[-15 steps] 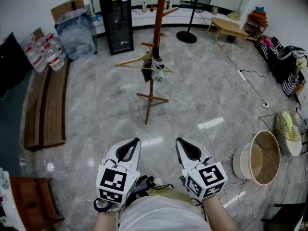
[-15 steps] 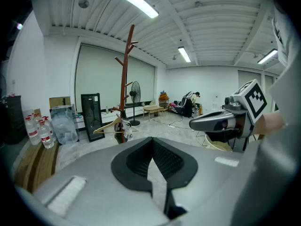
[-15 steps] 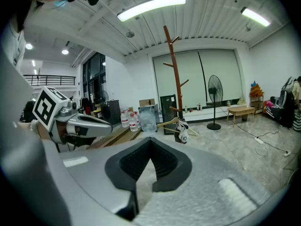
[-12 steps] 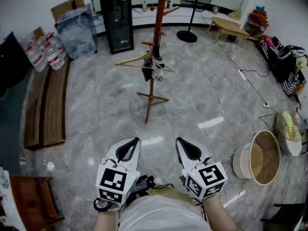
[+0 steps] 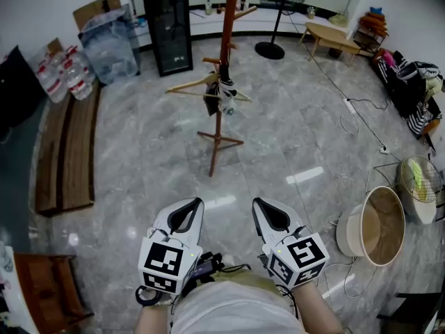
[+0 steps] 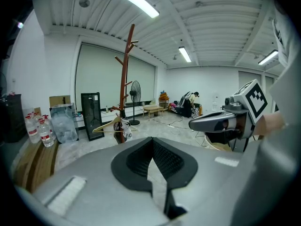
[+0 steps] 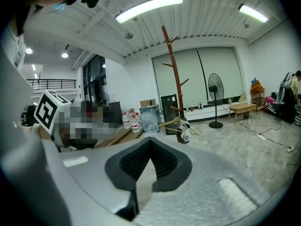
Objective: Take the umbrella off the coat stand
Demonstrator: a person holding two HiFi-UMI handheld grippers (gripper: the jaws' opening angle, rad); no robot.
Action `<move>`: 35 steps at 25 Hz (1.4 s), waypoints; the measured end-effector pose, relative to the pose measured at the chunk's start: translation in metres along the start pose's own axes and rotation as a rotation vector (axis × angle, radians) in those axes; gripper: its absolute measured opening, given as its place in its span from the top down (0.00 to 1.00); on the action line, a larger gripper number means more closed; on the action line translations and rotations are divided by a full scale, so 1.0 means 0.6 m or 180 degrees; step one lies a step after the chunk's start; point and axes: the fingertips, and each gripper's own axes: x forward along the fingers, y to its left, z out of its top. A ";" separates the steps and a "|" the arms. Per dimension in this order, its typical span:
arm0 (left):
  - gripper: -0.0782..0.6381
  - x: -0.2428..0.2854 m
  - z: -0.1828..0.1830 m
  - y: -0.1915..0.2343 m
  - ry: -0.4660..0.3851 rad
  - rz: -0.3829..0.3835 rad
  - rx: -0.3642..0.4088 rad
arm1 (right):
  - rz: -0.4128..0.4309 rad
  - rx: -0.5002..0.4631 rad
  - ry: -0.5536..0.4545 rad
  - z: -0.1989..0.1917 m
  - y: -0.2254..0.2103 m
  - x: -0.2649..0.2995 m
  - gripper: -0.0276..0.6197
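We held the left claw and right claw pressed together, empty. The umbrella hung lengthwise down the coat stand, well ahead, equally far from both.

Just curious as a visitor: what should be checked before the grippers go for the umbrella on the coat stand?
1. Umbrella hangs on the coat stand: ok.
2. Left gripper empty: ok.
3. Right gripper empty: ok.
4. Jaws apart for a grasp: not ok, both shut.
5. Grippers near the umbrella: not ok, far off.
6. How it is hooked on: cannot tell.
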 end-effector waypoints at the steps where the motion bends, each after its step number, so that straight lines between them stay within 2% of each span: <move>1: 0.87 0.001 0.000 -0.001 -0.0001 0.0006 -0.0005 | 0.0016 0.0020 -0.0011 0.001 0.000 -0.001 0.96; 7: 0.88 0.004 0.004 -0.008 0.0001 0.0034 -0.0025 | -0.0009 0.0025 -0.0026 0.005 0.000 -0.006 0.96; 8: 0.85 0.004 0.006 -0.011 -0.0012 0.0013 -0.0042 | -0.0006 0.0040 -0.0027 0.005 -0.001 -0.007 0.96; 10: 0.82 0.004 0.008 -0.017 -0.0024 -0.0030 -0.0070 | 0.0005 0.0061 -0.0026 0.004 -0.002 -0.010 0.89; 16: 0.75 0.008 0.011 -0.032 0.0015 -0.0032 -0.0095 | 0.0052 0.0115 -0.0023 0.002 -0.011 -0.017 0.79; 26: 0.75 0.015 0.010 -0.048 0.0049 0.0084 -0.0132 | 0.0120 0.0151 -0.0051 -0.005 -0.035 -0.034 0.79; 35: 0.75 0.018 0.028 -0.064 -0.0085 0.0152 -0.0145 | 0.0144 0.0084 -0.0121 -0.002 -0.054 -0.050 0.79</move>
